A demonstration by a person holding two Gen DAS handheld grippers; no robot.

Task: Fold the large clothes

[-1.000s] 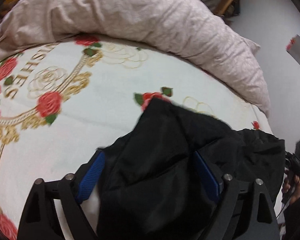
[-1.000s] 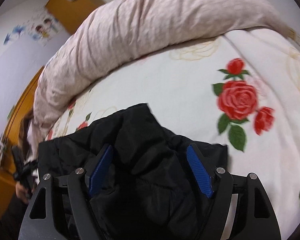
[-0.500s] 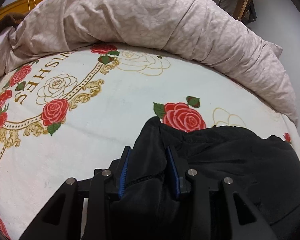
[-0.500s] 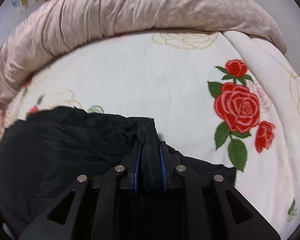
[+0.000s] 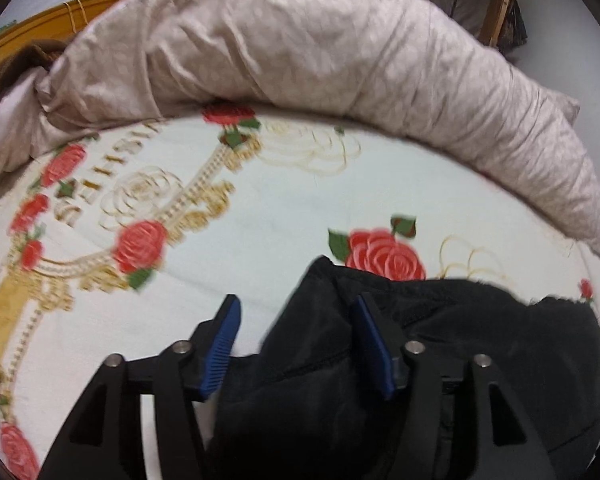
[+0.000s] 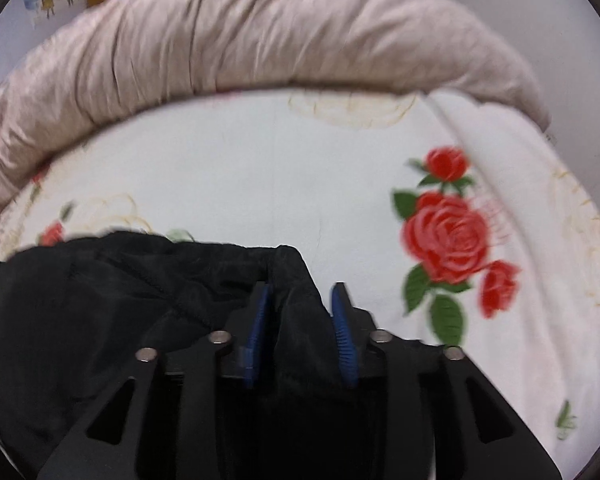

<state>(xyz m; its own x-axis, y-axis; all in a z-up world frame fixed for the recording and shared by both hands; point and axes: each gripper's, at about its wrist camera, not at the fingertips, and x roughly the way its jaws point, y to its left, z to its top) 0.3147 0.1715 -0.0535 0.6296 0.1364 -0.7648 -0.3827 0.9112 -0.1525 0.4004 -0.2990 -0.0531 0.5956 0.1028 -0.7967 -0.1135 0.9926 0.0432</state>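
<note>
Release step: my left gripper [image 5: 296,320] and right gripper [image 6: 302,300] are opening, pads clear of the black garment [image 5: 440,360] between them, which lies on the rose-print bedsheet [image 5: 260,208]. Next I should regrip for another fold.

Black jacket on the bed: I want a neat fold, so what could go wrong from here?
1. Both tools are opening, left tool and right tool; the puffy black jacket may spring back unfolded.
2. A ridge of fabric stands between the right tool's pads and could snag when it withdraws.
</note>
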